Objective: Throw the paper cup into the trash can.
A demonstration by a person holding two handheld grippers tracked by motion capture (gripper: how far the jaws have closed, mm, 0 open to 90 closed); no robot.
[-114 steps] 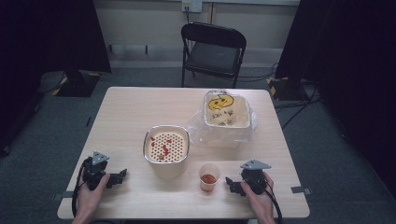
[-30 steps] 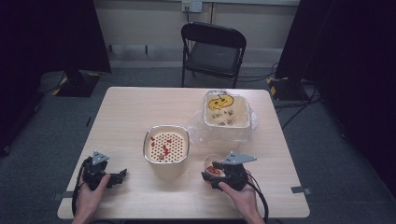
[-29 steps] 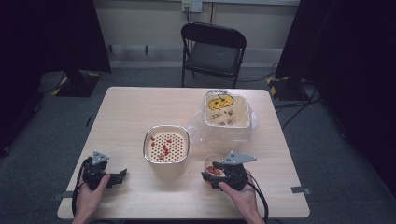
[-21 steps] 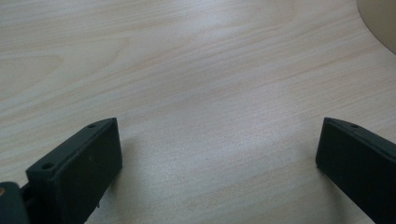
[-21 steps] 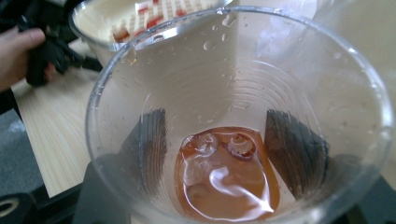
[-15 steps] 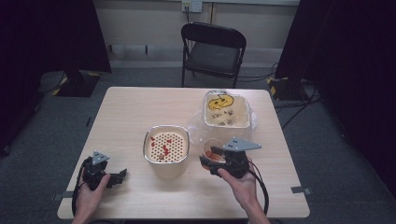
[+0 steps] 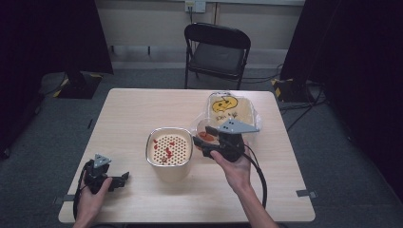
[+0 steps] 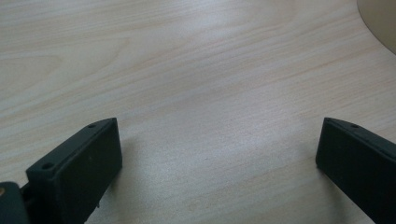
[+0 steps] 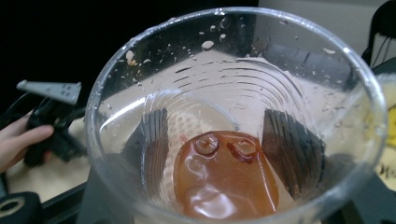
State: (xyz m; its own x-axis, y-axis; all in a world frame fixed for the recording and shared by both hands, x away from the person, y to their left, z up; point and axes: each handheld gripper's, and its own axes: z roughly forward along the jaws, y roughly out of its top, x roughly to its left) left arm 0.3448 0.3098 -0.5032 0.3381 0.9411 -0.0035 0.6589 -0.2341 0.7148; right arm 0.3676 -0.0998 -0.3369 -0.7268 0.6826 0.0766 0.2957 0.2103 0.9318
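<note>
The table is carrying a strainer pot at its middle and a lidded tub far right. Your right claw is pinching a clear cup of reddish liquid, lifted between pot and tub. Your left claw is resting near left, spread wide and holding nothing.

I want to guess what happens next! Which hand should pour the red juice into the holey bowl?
Probably the right: its tool grips the cup beside the strainer bowl. The left tool rests open on the table.
</note>
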